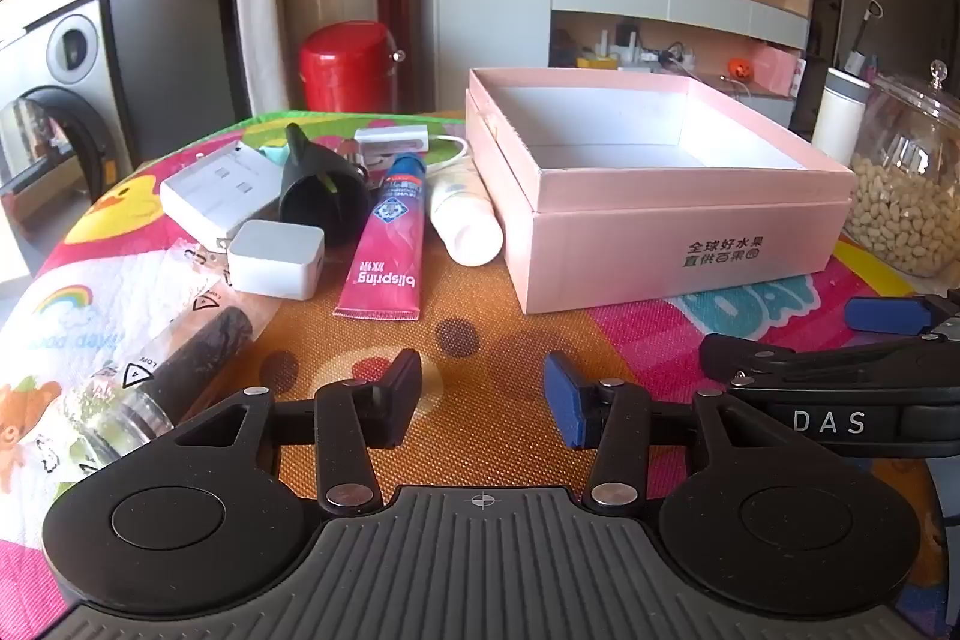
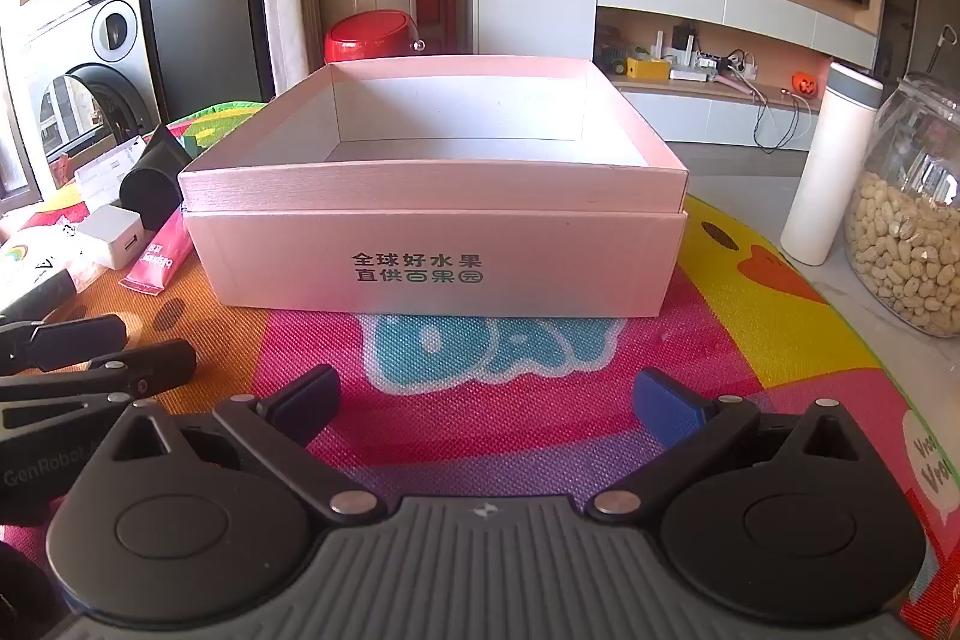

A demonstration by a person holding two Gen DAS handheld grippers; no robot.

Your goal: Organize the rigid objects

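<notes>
Hovering low with fingers spread and grasping nothing, the left gripper (image 1: 483, 397) and right gripper (image 2: 487, 403) are facing the clutter beside the empty, open pink cardboard box (image 2: 435, 244), seemingly awaiting sorting: a pink toothpaste tube (image 1: 387, 244) and white cube charger (image 1: 276, 259).

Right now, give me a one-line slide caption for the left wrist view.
Open left tongs face a pink tube, white charger and white bottle beside the empty pink box.
</notes>
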